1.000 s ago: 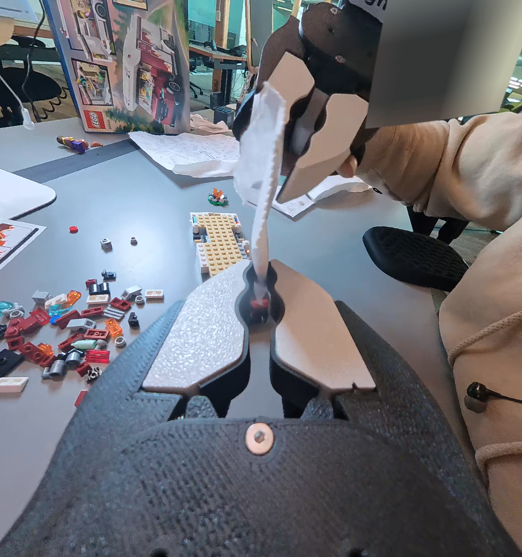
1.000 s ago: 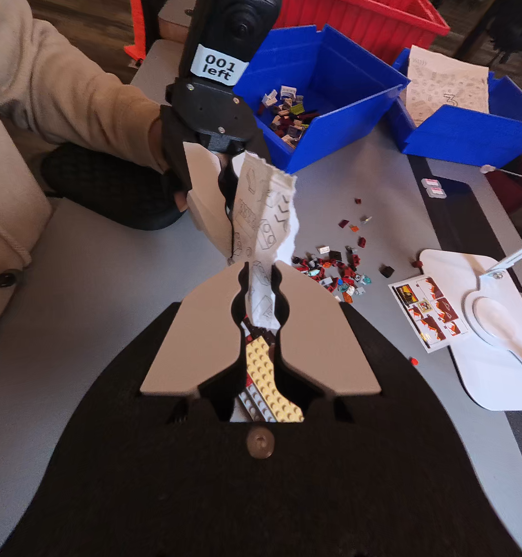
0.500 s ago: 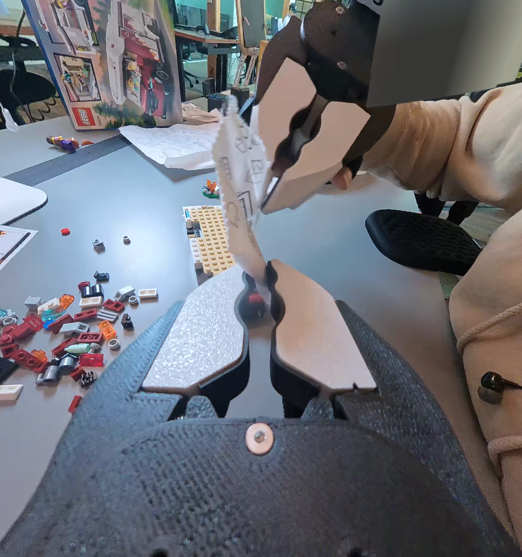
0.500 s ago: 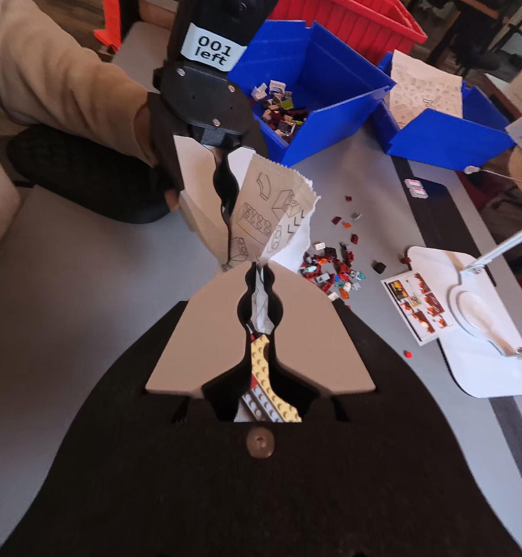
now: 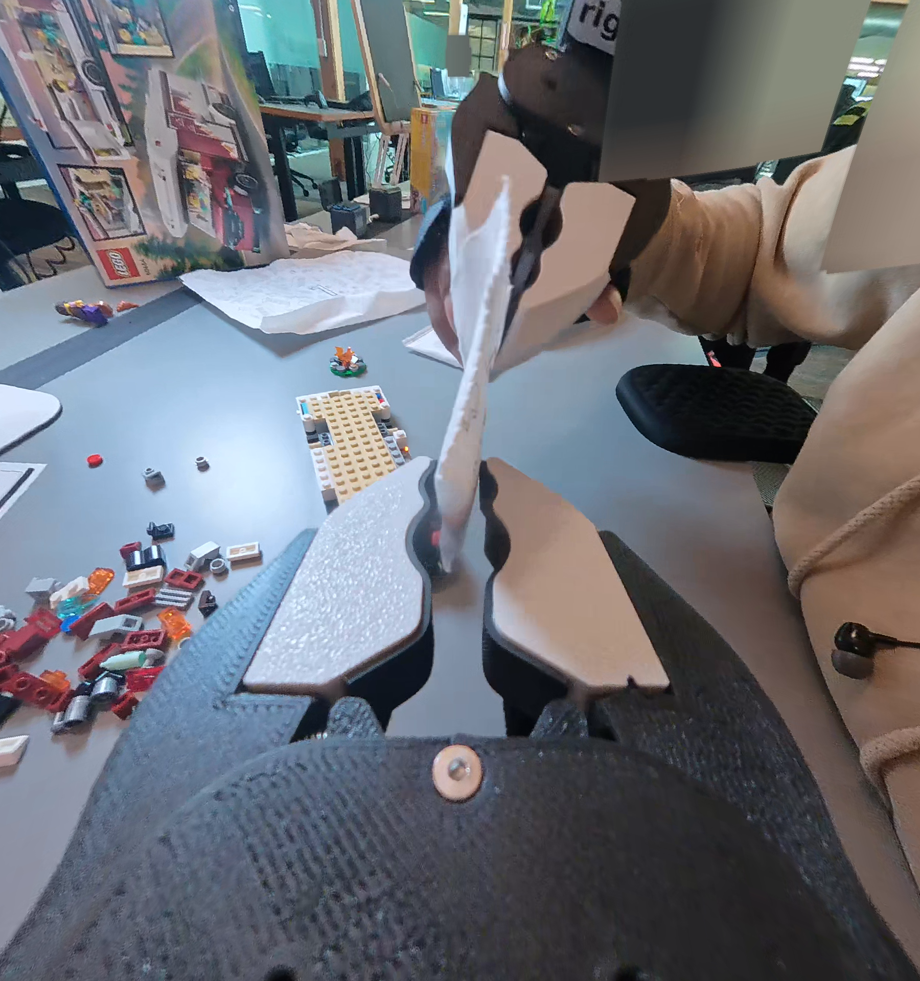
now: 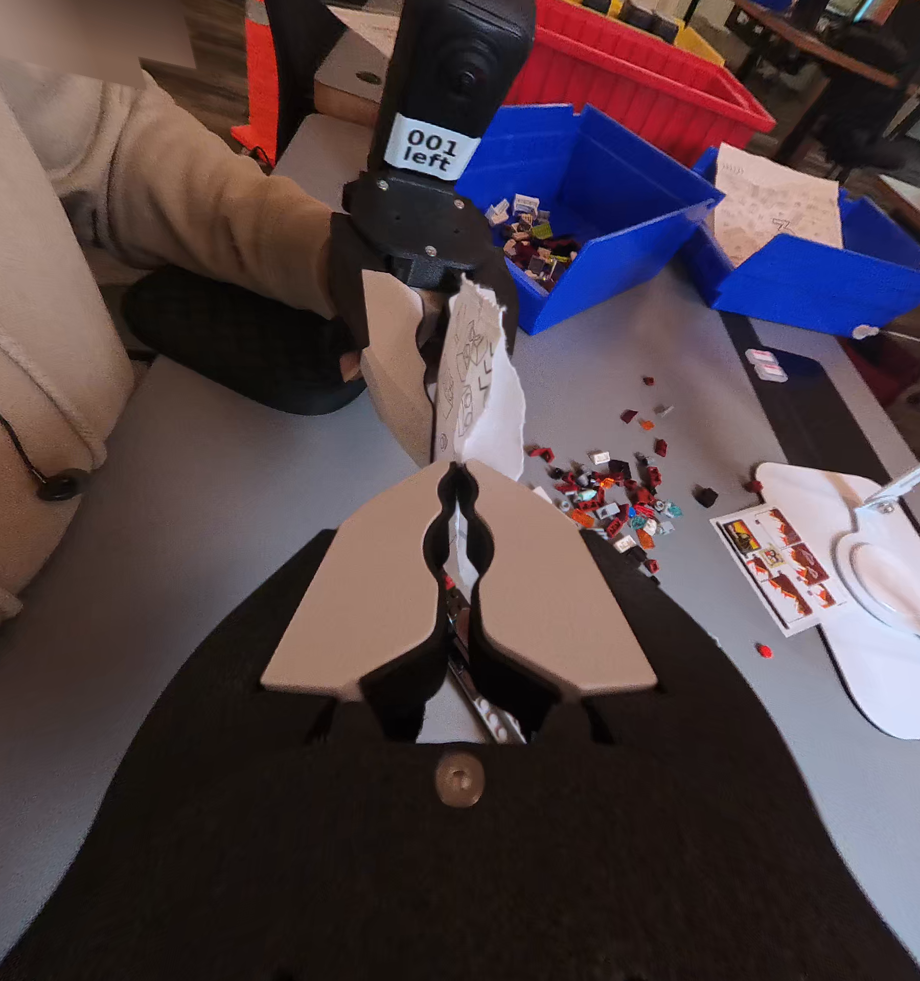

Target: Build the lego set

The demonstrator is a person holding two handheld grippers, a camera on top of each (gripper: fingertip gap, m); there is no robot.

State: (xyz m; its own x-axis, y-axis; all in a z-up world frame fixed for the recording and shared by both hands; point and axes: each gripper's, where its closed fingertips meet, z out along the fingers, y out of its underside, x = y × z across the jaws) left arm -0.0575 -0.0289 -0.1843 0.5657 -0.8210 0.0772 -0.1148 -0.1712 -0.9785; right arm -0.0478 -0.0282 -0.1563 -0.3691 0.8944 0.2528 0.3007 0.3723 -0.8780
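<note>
The right gripper (image 6: 457, 467) is pinching a thin, limp, tear-prone white paper bag (image 6: 482, 393) above the grey table's (image 5: 192, 382) near edge, while the left gripper's (image 5: 458, 467) fingers are standing slightly apart around its other end.

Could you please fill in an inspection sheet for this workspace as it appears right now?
Surface: grey table with a darker strip, mostly bare near the grippers.
Things: white paper bag printed with brick outlines, spanning both grippers; tan studded brick plate on the table.
Clutter: loose small bricks, mostly red; sticker sheet; blue bins, one holding bricks.
Grippers: right gripper shut on the bag; left gripper parted, the bag between its fingers, contact on the far side unclear.
Cables: a thin white one at the far left edge.
Surroundings: picture box, red bin, chair, person in a beige sleeve.
</note>
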